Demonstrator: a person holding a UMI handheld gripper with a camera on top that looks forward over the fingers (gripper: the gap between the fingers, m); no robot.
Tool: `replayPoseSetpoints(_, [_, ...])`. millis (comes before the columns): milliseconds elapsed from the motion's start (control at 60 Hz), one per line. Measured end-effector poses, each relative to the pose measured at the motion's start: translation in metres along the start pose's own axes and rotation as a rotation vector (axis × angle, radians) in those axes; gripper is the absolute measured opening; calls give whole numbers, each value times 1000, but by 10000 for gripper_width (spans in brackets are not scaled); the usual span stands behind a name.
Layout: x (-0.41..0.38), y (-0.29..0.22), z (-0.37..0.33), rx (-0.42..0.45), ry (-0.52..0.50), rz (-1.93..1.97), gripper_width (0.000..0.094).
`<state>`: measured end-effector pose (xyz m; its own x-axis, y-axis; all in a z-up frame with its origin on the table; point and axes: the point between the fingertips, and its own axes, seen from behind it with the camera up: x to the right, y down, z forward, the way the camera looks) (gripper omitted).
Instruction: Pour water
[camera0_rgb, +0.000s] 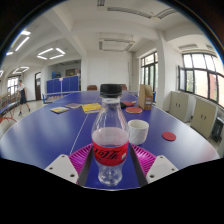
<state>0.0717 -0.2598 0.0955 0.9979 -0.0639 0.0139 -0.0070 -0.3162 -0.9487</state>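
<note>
A clear plastic bottle (110, 140) with a red label and a dark top stands upright between my fingers, water showing in its lower part. My gripper (110, 160) is shut on the bottle, with the pink pads (78, 155) against the label on both sides. A white cup (138, 131) stands on the blue table (50, 135), just beyond the bottle and a little to its right, apart from it. I cannot tell whether the bottle's base rests on the table.
A small red round thing (169, 136) lies on the table right of the cup. Books and papers (92, 107) and a red item (132, 108) lie farther back. A brown object (147, 96) stands at the far right. Chairs and cabinets line the room.
</note>
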Motion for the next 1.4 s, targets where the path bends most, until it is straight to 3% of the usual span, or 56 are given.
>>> replayPoseSetpoints(67, [3,-1,9,21,5,17,517])
replayPoseSetpoints(333, [-7,-1,9,65,-21,-21,315])
replayPoseSetpoints(467, [-16,-14,5,70,-82,-7,318])
replayPoseSetpoints(550, [-29,-50,-4,104,-164,68,317])
replayPoseSetpoints(783, [-74,-214,-4,230,-580,767,318])
replayPoseSetpoints(917, [-56,-263,13,220,-823,1297,317])
replayPoseSetpoints(1000, [-33,-266,50,209,-914,1625,318])
replayPoseSetpoints(1150, [0,-239,99,162,-953,2068,315])
replayPoseSetpoints(1400, [8,-198,129,97,-861,2250,313])
